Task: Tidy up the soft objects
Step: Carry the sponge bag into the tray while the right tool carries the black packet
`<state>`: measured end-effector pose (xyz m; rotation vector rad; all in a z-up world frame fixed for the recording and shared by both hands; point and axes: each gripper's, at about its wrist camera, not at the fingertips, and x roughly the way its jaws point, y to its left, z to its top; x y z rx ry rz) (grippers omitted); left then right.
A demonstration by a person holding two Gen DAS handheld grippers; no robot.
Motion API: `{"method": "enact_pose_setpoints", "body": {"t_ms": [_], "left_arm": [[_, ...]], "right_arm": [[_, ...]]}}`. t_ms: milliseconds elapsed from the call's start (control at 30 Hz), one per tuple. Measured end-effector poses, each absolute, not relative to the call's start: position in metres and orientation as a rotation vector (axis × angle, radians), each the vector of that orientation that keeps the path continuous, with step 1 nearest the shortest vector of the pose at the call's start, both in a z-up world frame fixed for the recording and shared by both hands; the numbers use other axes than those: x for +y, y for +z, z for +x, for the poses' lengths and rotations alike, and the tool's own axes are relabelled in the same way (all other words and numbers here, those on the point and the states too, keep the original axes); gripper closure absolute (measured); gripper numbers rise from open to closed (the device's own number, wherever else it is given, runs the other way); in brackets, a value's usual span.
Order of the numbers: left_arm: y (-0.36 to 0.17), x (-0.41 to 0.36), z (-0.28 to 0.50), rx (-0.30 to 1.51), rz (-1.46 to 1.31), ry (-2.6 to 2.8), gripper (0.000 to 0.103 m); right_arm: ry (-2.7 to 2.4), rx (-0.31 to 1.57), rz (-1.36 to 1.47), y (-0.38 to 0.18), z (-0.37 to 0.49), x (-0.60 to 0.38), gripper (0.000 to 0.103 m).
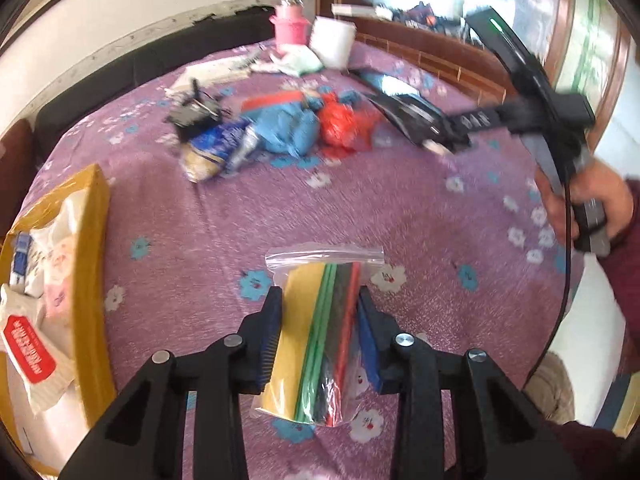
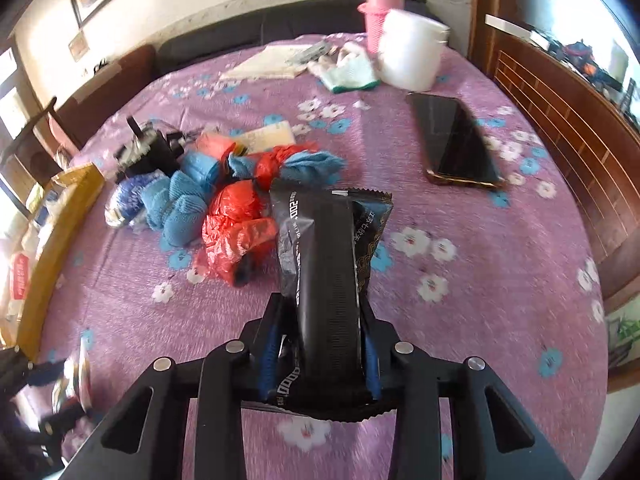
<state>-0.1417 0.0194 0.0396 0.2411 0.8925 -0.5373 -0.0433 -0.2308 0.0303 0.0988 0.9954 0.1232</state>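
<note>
My left gripper (image 1: pixel 320 300) is shut on a clear zip bag (image 1: pixel 320 320) of yellow, green, black and red sheets, held above the purple flowered bedspread (image 1: pixel 208 220). My right gripper (image 2: pixel 322 304) is shut on a black snack packet (image 2: pixel 326 264); it shows in the left wrist view (image 1: pixel 444 136) at the right, blurred. A pile of soft things lies mid-bed: blue cloths (image 2: pixel 180 208), red plastic bags (image 2: pixel 236 224), a blue-and-gold packet (image 1: pixel 212 148). A yellow cardboard box (image 1: pixel 90 264) with white packets stands at the left.
A black phone (image 2: pixel 460 144) lies right of the pile. A pink bottle (image 2: pixel 378 16), a white roll (image 2: pixel 412 50), gloves (image 2: pixel 348 72) and papers sit at the far edge. A wooden headboard (image 2: pixel 560 120) runs along the right. A black gadget (image 2: pixel 148 152) lies beside the pile.
</note>
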Motion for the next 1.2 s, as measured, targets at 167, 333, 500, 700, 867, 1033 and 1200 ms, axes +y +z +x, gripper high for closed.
{"method": "enact_pose_setpoints", "body": {"t_ms": [167, 333, 500, 700, 867, 1033, 1200], "left_arm": [[0.066, 0.053, -0.146, 0.837, 0.100, -0.513, 0.069], [0.090, 0.115, -0.143, 0.801, -0.048, -0.408, 0.069], [0.090, 0.192, -0.139, 0.829, -0.095, -0.195, 0.069], [0.069, 0.261, -0.122, 0.914, -0.135, -0.027, 0.068], [0.048, 0.289, -0.099, 0.982, -0.130, 0.038, 0.068], [0.037, 0.305, -0.068, 1.025, -0.116, 0.088, 0.067], [0.035, 0.324, -0.059, 1.017, -0.197, 0.106, 0.050]], "right_arm": [[0.138, 0.953, 0.138, 0.053, -0.074, -0.235, 0.066], [0.240, 0.914, 0.135, 0.080, -0.092, -0.204, 0.066], [0.412, 0.917, 0.128, 0.089, -0.092, -0.142, 0.066], [0.572, 0.939, 0.075, 0.090, -0.081, -0.051, 0.065], [0.667, 0.960, 0.013, 0.091, -0.081, 0.014, 0.065], [0.723, 0.988, -0.030, 0.084, -0.080, 0.065, 0.065], [0.745, 1.048, -0.040, 0.067, -0.073, 0.098, 0.065]]}}
